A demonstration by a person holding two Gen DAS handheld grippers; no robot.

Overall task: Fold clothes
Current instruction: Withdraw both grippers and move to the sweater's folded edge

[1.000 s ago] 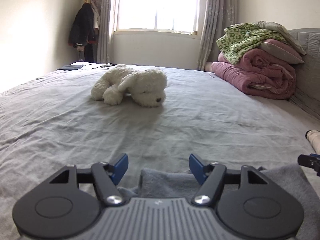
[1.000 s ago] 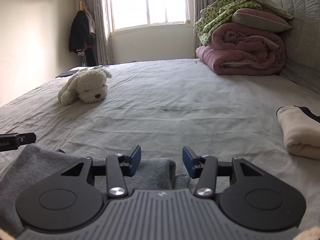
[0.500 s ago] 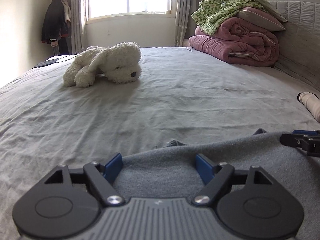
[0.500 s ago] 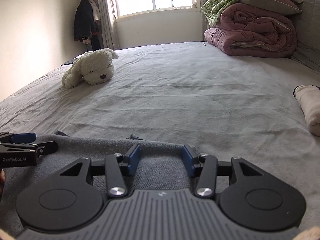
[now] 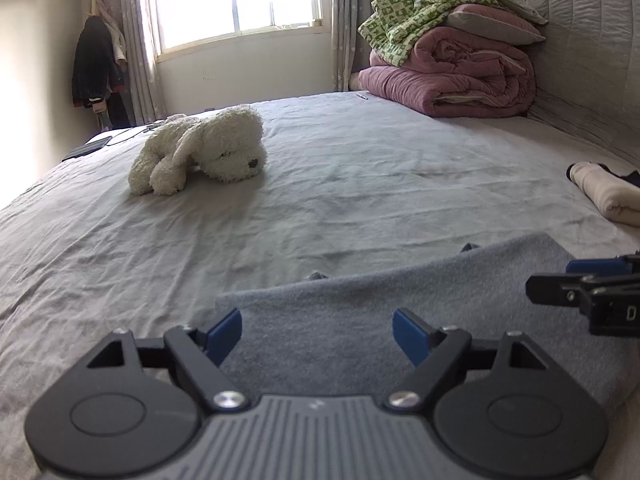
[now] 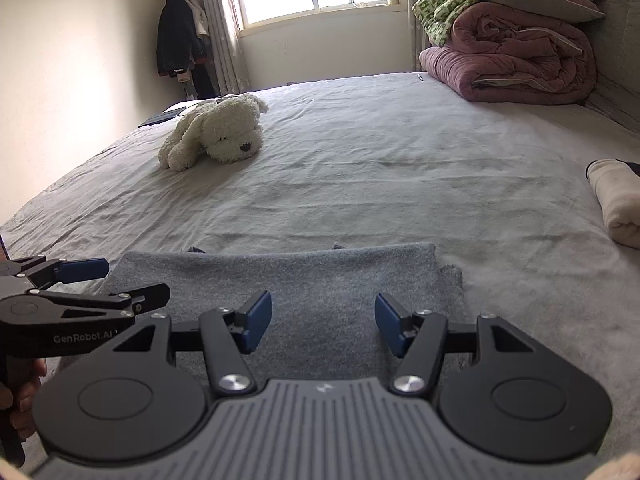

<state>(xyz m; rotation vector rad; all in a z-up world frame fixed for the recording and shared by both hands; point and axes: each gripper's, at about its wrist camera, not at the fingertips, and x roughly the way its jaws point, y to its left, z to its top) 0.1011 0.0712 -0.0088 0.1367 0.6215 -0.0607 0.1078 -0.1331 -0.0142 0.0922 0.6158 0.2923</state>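
A folded grey cloth (image 5: 400, 308) lies flat on the bed sheet (image 5: 320, 200), low in the middle of both views. The left gripper (image 5: 317, 330) sits over it with its blue pads spread wide, pinching nothing. The right gripper (image 6: 323, 322) is opening too, its pads apart above the cloth. A white toy dog (image 6: 216, 136) rests in the upper left. A rolled cream cloth (image 6: 618, 208) lies at the right edge.
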